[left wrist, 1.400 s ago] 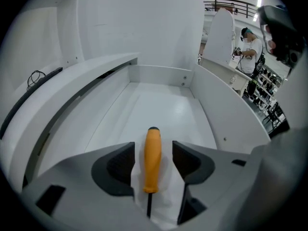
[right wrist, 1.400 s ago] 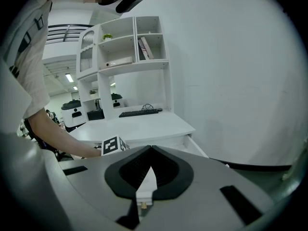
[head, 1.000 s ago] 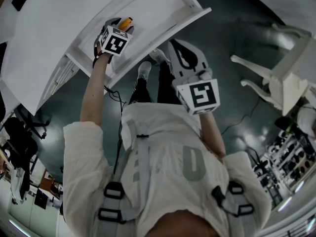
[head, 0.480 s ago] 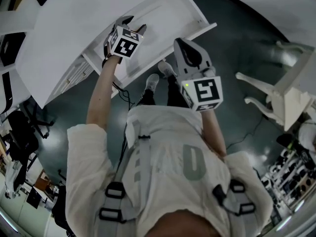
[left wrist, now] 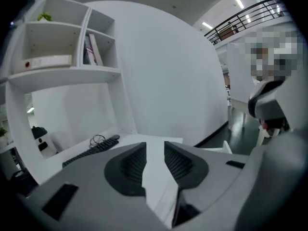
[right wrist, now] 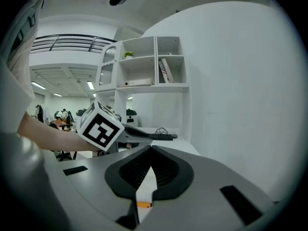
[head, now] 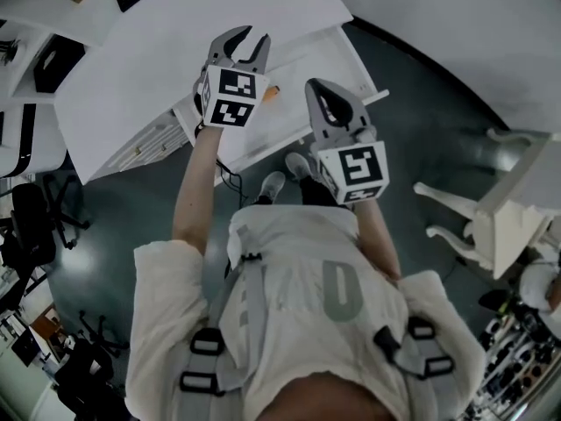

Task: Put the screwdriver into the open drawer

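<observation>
The screwdriver, its orange handle (head: 271, 92) showing, lies in the open white drawer (head: 302, 60) under the desk top. My left gripper (head: 249, 38) is raised above the drawer, over the desk edge. Its jaws have just been closing and still stand apart with nothing between them (left wrist: 155, 148). My right gripper (head: 314, 86) hovers over the drawer's front right part, jaws shut and empty (right wrist: 150, 149). Below its jaws the right gripper view catches a bit of the orange handle (right wrist: 143, 204), and the left gripper's marker cube (right wrist: 100, 127) at left.
A white desk top (head: 175, 42) with a dark keyboard (left wrist: 89, 150) and a shelf unit (left wrist: 67, 42) stands behind the drawer. White furniture with curved legs (head: 500, 209) is at right, a black office chair (head: 26, 226) at left. The floor is dark.
The left gripper has let go of the screwdriver, which stays in the drawer, and has risen clear of it. The right gripper has also lifted a little.
</observation>
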Demonstrator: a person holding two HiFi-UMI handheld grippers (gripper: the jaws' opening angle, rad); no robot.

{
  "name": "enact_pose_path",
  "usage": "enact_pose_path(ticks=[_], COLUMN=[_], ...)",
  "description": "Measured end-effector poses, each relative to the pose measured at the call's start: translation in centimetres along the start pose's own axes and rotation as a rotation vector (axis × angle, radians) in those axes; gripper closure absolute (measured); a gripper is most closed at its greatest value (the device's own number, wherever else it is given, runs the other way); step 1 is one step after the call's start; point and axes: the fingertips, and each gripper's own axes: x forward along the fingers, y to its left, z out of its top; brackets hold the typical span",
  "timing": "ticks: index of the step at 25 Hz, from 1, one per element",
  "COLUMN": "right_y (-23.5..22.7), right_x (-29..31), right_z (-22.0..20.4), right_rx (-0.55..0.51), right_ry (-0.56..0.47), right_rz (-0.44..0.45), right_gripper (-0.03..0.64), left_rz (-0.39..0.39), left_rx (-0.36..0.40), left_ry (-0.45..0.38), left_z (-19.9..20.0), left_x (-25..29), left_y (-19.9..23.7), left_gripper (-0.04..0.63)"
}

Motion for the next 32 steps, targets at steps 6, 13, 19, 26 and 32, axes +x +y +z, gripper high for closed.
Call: enact_pose_path(ticks=[6, 13, 19, 26, 32], right_y=[1.9, 3.5, 3.3, 2.8, 3.6], right_x=[1.8, 2.7, 2.6, 3.0, 2.8], right_z=[2.9, 5.8, 6.9, 5.9, 5.5], right_rx=[-0.058, -0.098, -0.069, -0.082, -0.078], right_ry=[-0.061, -0.13, -0.131, -0.113, -0.115], right_rz=[0.076, 0.173, 0.166, 0.179, 0.192], right_gripper=[0.612, 0.612, 0.612, 0.612, 0.612], left_rz=[0.234, 0.484, 0.58, 0.621, 0.625], left_rx=[-0.062, -0.147, -0.211, -0.24, -0.271], left_ry=[-0.221, -0.429, -0.442, -0.371, -0.402], left_z=[7.0, 10.5, 8.0, 5.4, 5.8], left_x=[-7.9, -17.3, -21.7, -22.3, -22.8], left_y=[4.6, 5.8, 4.7, 3.6, 3.6], left_gripper=[0.517, 0.582, 0.589, 0.591, 0.591])
